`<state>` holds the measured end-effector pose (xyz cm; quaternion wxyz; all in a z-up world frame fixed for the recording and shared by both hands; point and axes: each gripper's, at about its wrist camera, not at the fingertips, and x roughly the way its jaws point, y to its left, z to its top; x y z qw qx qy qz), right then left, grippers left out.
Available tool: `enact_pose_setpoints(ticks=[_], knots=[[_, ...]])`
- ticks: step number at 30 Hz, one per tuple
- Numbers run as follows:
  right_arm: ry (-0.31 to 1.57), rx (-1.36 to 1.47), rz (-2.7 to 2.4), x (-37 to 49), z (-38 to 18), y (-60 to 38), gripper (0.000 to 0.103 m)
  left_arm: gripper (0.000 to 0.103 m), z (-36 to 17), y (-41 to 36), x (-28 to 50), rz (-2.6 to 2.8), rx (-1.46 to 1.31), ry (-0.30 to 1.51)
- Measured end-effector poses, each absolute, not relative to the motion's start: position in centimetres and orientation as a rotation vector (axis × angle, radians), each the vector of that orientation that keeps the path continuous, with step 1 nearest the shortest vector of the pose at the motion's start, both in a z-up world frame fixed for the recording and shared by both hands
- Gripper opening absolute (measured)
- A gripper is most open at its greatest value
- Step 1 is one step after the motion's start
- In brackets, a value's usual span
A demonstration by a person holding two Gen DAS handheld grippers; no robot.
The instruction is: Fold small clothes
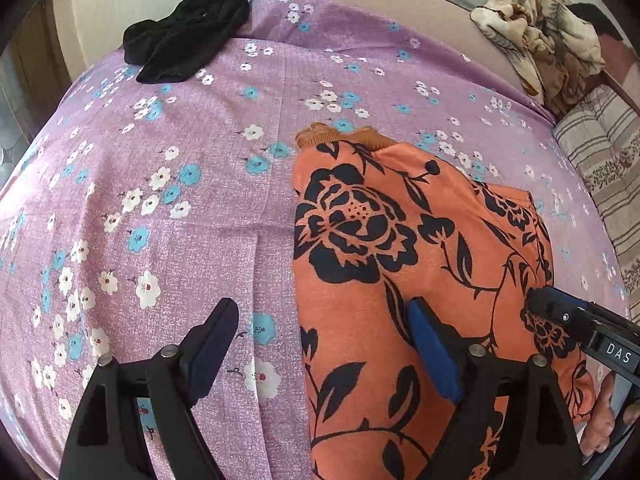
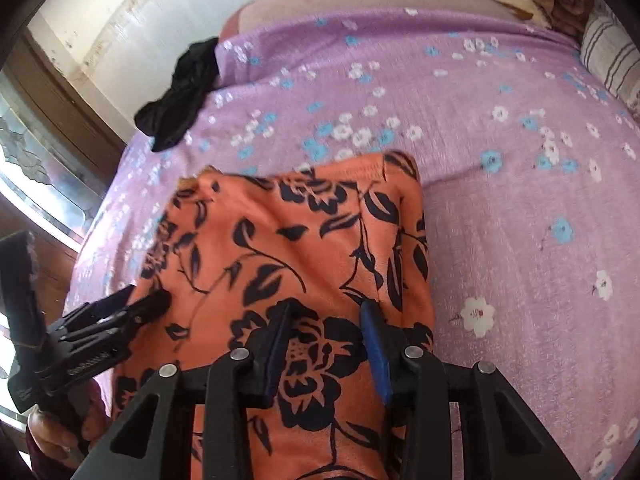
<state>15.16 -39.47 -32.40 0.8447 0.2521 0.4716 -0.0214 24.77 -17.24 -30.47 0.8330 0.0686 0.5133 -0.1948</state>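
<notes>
An orange garment with black flower print lies on the purple floral bedsheet; it also shows in the right wrist view. My left gripper is open over the garment's left edge, one finger above the sheet, the other above the cloth. It shows at the left of the right wrist view. My right gripper is open, its fingers a hand's width apart over the near part of the garment. It also shows in the left wrist view at the garment's right edge.
A black garment lies at the bed's far left corner. A crumpled brown-and-cream cloth sits at the far right, next to a striped pillow. A wall and window frame stand left of the bed.
</notes>
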Motion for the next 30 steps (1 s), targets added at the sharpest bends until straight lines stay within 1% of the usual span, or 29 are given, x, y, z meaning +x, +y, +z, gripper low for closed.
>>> enact_pose_setpoints(ticks=[7,9,10,11,14,19,21,25,30], knots=[[0.886,0.452,-0.073,12.4,-29.3,-38.9,0.041,0.087,-27.5,-15.1,21.2,-0.309,0.149,1.025],[0.855,0.414,-0.096,10.8,-28.2,-38.1,0.046,0.087,-25.8,-14.4,19.3,-0.255,0.178,0.963],[0.837,0.390,-0.109,9.7,-27.6,-37.6,0.054,0.087,-24.8,-14.2,18.2,-0.230,0.195,0.920],[0.814,0.370,-0.116,8.6,-26.9,-37.0,0.059,0.087,-23.9,-13.9,17.1,-0.208,0.214,0.877],[0.783,0.332,-0.133,6.1,-25.4,-35.7,0.059,0.092,-21.5,-13.3,14.4,-0.183,0.265,0.795],[0.735,0.308,-0.161,2.1,-22.5,-34.5,0.059,0.092,-17.6,-12.7,10.6,-0.142,0.305,0.683],[0.719,0.270,-0.173,0.8,-21.1,-33.8,0.059,0.097,-16.0,-12.5,9.4,-0.127,0.309,0.647],[0.669,0.226,-0.184,-1.2,-18.0,-32.9,0.059,0.098,-13.0,-12.0,7.3,-0.116,0.295,0.573],[0.609,0.202,-0.205,-2.6,-14.5,-32.2,0.060,0.098,-9.9,-11.4,5.5,-0.127,0.255,0.538]])
